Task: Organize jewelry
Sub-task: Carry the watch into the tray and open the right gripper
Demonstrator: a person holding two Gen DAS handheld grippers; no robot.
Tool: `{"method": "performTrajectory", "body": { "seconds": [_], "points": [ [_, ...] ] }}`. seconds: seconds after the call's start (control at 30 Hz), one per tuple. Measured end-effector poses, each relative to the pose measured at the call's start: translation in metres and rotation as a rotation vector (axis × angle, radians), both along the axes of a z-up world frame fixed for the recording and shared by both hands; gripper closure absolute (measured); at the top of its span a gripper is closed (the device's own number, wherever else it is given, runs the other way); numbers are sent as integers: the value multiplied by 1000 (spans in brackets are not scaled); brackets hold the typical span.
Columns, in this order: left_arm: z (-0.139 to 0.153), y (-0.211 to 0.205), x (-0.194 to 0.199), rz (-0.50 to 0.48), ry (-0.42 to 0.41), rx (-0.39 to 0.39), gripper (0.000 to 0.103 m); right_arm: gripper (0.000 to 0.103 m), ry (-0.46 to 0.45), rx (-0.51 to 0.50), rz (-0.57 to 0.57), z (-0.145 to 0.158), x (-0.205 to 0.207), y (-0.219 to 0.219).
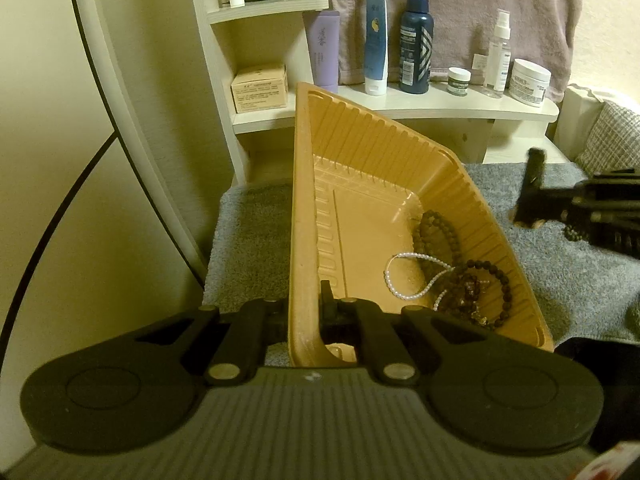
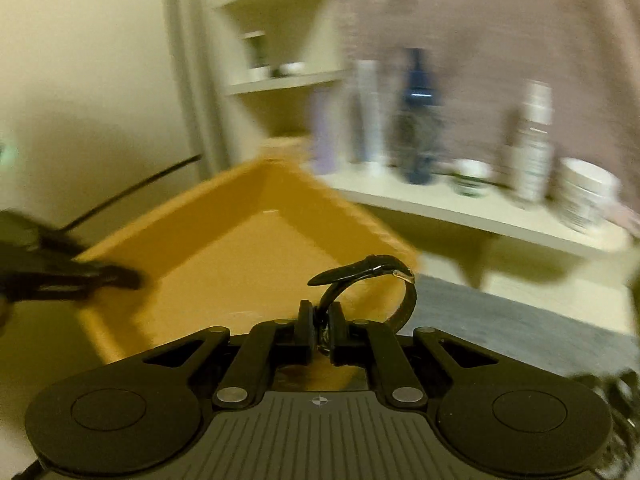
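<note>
An orange plastic tray (image 1: 360,148) is tilted up on its left side. My left gripper (image 1: 308,308) is shut on the tray's near left rim. Inside lie dark bead bracelets (image 1: 440,236) and a white pearl strand (image 1: 412,276). My right gripper (image 2: 319,320) is shut on a black watch strap (image 2: 372,270) that loops up above the fingers, in front of the tray (image 2: 248,248). The right gripper also shows at the right edge of the left wrist view (image 1: 532,188). The left gripper shows at the left of the right wrist view (image 2: 120,278).
A grey carpet-like mat (image 1: 560,264) lies under the tray. A cream shelf (image 1: 460,104) behind holds bottles and jars. A beige box (image 1: 260,88) sits on a lower shelf. A pink towel (image 1: 460,12) hangs behind. The right wrist view is motion-blurred.
</note>
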State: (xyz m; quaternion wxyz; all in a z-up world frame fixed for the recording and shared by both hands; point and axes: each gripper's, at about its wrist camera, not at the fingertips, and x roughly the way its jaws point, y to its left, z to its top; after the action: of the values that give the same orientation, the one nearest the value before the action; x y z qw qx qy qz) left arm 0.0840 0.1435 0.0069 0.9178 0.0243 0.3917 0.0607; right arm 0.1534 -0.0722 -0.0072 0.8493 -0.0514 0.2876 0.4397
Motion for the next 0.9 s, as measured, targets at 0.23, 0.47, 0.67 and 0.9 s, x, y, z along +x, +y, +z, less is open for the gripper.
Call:
{"method": "performTrajectory", "body": {
  "seconds": [0.23,0.47,0.67,0.9],
  "points": [
    [0,0,0,0,0,-1,97,96,11,-50,149,-5,-14,31],
    [0,0,0,1,-1,-2,97,96,28,-74,169,-10,-15,32],
    [0,1,0,-2,-13,-1,97,96,45,-79,178,-11,-14,35],
    [-1,1,0,-3,-13,-3,97,68,62,-60,153,-13,-11,32]
  ]
}}
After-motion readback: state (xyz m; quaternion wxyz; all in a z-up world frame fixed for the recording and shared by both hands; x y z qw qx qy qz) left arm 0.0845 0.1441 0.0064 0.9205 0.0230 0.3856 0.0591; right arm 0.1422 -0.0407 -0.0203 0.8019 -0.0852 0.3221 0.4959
